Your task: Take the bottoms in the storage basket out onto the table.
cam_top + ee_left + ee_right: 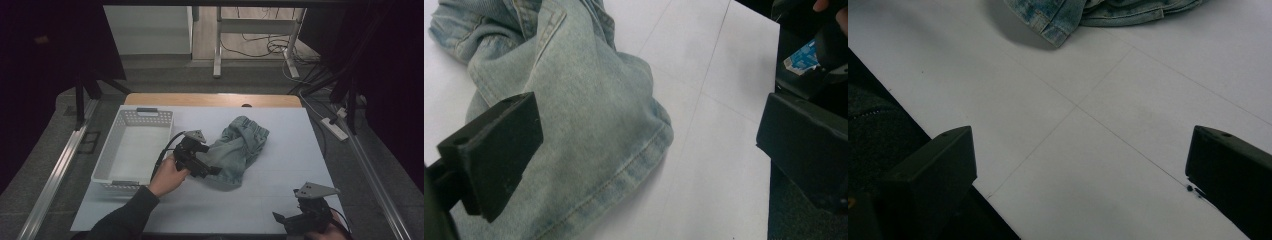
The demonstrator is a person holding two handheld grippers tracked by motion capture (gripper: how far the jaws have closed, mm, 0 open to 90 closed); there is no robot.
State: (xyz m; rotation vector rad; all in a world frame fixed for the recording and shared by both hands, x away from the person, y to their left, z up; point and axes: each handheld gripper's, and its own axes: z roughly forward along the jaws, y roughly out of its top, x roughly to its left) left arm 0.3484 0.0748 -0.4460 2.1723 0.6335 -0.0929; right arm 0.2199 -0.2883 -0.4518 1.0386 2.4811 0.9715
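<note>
left gripper (207,167) gapes wide over the jeans' (239,147) near hem, one jaw seemingly touching denim; right gripper (287,220) wide open, well apart.

Left edge of the jeans (239,150) hidden behind the left hand-held gripper (212,169) in the high view; whether cloth sits between the jaws, impossible to tell. Jeans cut off by the top and left borders in the left gripper view, by the top border in the right gripper view. Right hand-held gripper (278,218) clipped by the bottom border of the high view, hand barely showing. Near rim of the basket (131,145) partly covered by the left hand (167,175). Far end of the tabletop (280,165) dim, small dark mark there unreadable
</note>
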